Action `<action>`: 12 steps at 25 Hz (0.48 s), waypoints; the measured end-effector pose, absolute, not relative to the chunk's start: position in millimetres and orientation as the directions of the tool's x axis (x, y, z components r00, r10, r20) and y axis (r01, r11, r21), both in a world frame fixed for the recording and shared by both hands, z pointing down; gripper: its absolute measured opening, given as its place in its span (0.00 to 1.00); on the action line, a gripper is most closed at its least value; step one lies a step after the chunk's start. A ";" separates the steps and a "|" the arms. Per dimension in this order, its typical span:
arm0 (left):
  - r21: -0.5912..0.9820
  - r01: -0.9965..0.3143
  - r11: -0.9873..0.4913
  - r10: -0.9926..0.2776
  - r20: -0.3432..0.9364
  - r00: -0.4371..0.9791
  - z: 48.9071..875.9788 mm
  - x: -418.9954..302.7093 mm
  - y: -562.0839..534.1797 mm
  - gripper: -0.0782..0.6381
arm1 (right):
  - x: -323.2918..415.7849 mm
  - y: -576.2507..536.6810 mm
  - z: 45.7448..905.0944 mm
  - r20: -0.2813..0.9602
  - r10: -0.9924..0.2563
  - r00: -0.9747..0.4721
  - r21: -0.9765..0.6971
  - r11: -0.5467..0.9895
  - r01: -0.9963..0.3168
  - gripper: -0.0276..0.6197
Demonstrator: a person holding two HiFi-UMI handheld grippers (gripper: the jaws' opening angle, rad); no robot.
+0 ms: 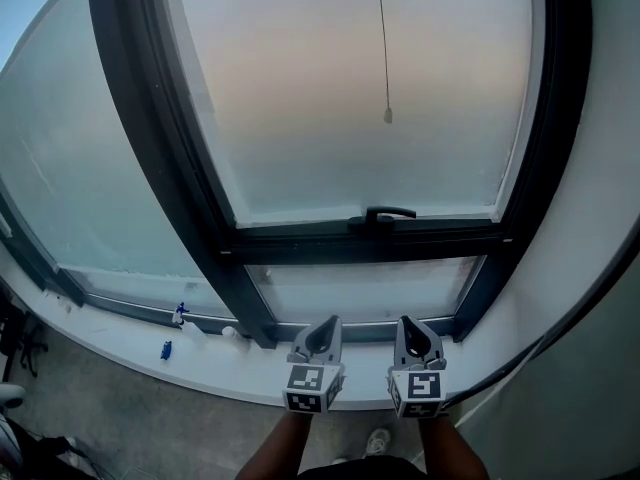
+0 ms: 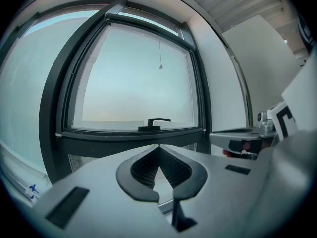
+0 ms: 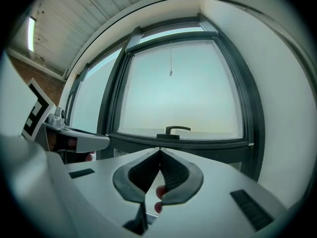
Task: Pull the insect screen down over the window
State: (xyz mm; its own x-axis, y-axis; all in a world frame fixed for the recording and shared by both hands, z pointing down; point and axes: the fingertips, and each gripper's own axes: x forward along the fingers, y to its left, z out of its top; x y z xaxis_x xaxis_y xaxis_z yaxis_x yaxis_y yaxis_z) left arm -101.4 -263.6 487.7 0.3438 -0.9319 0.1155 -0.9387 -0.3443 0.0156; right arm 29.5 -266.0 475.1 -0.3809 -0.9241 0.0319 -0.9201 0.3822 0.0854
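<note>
Left gripper: grey two-jaw gripper (image 1: 322, 338), closed on nothing, low by the white sill (image 1: 200, 363), probably about to reach up.
Pull cord: thin dark cord with end bead (image 1: 387, 114) hangs high before the dark-framed frosted window (image 1: 165, 138); insect screen unseen above.
Right gripper: matching gripper (image 1: 418, 340), closed, empty.

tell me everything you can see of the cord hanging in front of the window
The pull cord is a thin dark string that hangs straight down in front of the hazy pane, near the middle of its width. Its top runs out of the head view. It ends in a small pale grey knob, well above the black window handle. It hangs free, and nothing touches it.
</note>
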 end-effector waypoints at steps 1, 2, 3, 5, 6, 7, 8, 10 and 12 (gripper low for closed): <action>0.017 -0.941 -0.337 -0.934 0.123 0.336 489.5 -102.0 -269.9 0.10 | 27.3 -271.9 473.9 0.032 -0.921 -0.388 0.077 0.390 -0.918 0.05; 0.019 -0.944 -0.329 -0.935 0.130 0.328 491.1 -102.3 -276.1 0.10 | 26.3 -277.5 471.2 0.036 -0.919 -0.392 0.065 0.394 -0.917 0.05; 0.020 -0.947 -0.322 -0.937 0.135 0.321 492.3 -102.5 -281.5 0.10 | 26.3 -282.9 468.1 0.039 -0.918 -0.394 0.051 0.396 -0.917 0.05; 0.018 -0.951 -0.309 -0.941 0.138 0.309 493.8 -103.0 -291.6 0.10 | 29.2 -295.8 467.8 0.028 -0.914 -0.405 0.054 0.406 -0.912 0.05; 0.018 -0.953 -0.303 -0.943 0.139 0.303 493.8 -102.9 -296.8 0.10 | 31.8 -302.8 469.0 0.021 -0.912 -0.410 0.065 0.410 -0.910 0.05; 0.019 -0.955 -0.297 -0.945 0.140 0.297 493.1 -102.3 -301.9 0.10 | 34.3 -309.3 469.3 0.018 -0.911 -0.413 0.071 0.413 -0.908 0.05; 0.021 -0.956 -0.292 -0.946 0.140 0.292 492.1 -101.4 -306.9 0.10 | 36.5 -315.1 469.0 0.017 -0.910 -0.415 0.075 0.415 -0.907 0.05; 0.020 -0.960 -0.281 -0.950 0.138 0.281 490.6 -100.0 -316.5 0.10 | 40.0 -325.1 468.4 0.026 -0.908 -0.419 0.078 0.419 -0.904 0.05; 0.017 -0.963 -0.269 -0.954 0.134 0.269 489.8 -99.4 -325.7 0.10 | 42.4 -333.9 469.5 0.039 -0.905 -0.423 0.074 0.425 -0.902 0.05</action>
